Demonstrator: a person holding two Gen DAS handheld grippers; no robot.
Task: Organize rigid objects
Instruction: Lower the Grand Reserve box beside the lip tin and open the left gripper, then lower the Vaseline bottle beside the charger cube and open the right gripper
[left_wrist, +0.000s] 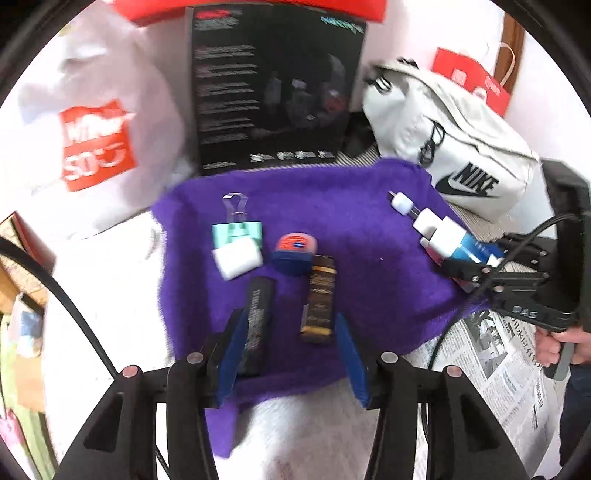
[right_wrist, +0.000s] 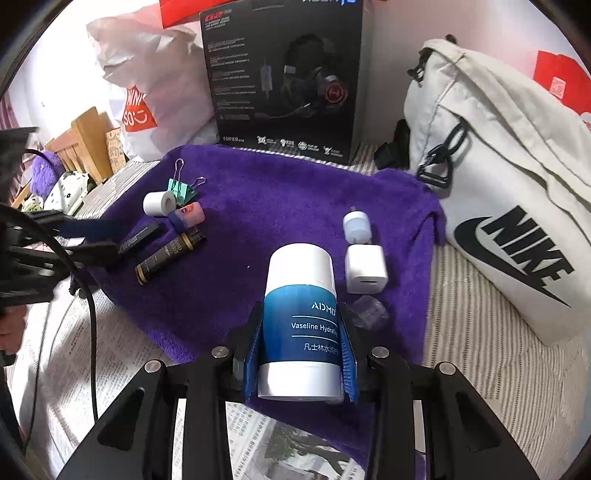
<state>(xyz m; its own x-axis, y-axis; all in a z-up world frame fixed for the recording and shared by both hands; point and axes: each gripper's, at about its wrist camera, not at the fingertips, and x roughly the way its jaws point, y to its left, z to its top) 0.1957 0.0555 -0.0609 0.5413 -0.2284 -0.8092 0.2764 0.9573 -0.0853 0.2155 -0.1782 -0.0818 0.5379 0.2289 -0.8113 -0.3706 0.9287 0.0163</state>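
The blue-and-white bottle (right_wrist: 301, 325) is clamped in the right gripper (right_wrist: 301, 354) over the purple towel (right_wrist: 277, 192), with a white charger (right_wrist: 365, 269) just beside it. The left gripper (left_wrist: 291, 354), jaws spread, straddles a black tube (left_wrist: 256, 325); a brown tube (left_wrist: 319, 299) lies alongside.

**Left claw open over the purple towel**

The left claw (left_wrist: 291, 350) hangs spread above the purple towel (left_wrist: 332, 221), its left blue pad beside a black tube (left_wrist: 258, 317), with a brown tube (left_wrist: 319, 299) between the pads. Toward the towel's right edge, the right claw (left_wrist: 469, 269) clamps a blue-and-white bottle (left_wrist: 461, 251) beside a white charger (left_wrist: 436, 229).
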